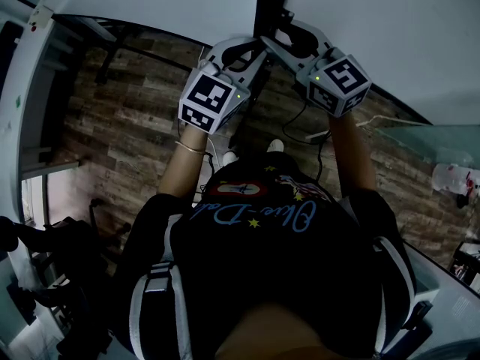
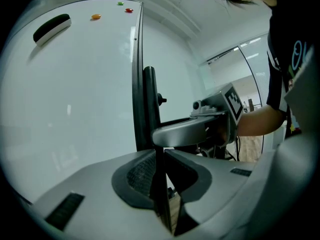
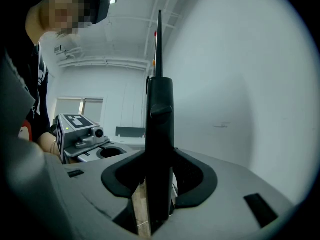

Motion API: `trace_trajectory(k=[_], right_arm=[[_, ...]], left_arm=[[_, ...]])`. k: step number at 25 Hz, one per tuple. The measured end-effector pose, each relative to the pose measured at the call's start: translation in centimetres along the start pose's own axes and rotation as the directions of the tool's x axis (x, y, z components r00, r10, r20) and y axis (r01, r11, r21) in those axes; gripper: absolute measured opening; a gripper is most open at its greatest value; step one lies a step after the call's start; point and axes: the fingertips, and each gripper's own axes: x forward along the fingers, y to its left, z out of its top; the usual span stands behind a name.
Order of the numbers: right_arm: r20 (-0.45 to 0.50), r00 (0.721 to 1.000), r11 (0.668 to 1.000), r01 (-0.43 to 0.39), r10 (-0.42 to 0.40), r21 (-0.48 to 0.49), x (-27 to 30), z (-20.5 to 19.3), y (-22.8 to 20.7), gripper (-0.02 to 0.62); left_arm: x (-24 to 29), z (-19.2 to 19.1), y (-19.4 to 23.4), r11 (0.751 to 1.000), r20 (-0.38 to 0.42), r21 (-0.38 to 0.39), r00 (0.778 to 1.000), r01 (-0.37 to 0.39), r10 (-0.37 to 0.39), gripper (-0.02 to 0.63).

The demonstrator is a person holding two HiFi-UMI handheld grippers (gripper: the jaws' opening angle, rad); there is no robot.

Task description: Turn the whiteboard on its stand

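The whiteboard [image 1: 390, 21] fills the top of the head view, with a black upright [image 1: 265, 6] of its stand running across it. Both grippers meet at that upright. My left gripper [image 1: 251, 51] is shut on the upright's thin edge [image 2: 160, 194], and the board face [image 2: 70, 99] lies to its left. An eraser [image 2: 51, 27] and small magnets [image 2: 95, 17] stick to that face. My right gripper [image 1: 279, 45] is shut on the same upright [image 3: 160, 134], just below a knob [image 3: 160, 109]. Each gripper shows in the other's view: the right gripper [image 2: 220, 109] and the left gripper [image 3: 80, 129].
Wood-patterned floor [image 1: 127, 118] lies below, with cables [image 1: 315, 137] trailing near the person's feet. A glass surface [image 1: 435, 141] with a bottle [image 1: 454, 178] is at the right. Dark equipment [image 1: 45, 253] stands at the lower left. A white frame [image 1: 22, 88] runs along the left.
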Motion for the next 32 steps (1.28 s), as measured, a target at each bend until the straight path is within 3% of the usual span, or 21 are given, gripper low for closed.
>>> trace_trajectory(k=[32], right_arm=[[0.048,0.998,0.999,0.042,-0.044,0.032,-2.3,0.0,2.6,0.184]], left_arm=[[-2.2,0.2,-3.0,0.999,0.014,-0.010,0.999,0.050,-0.050,0.086]])
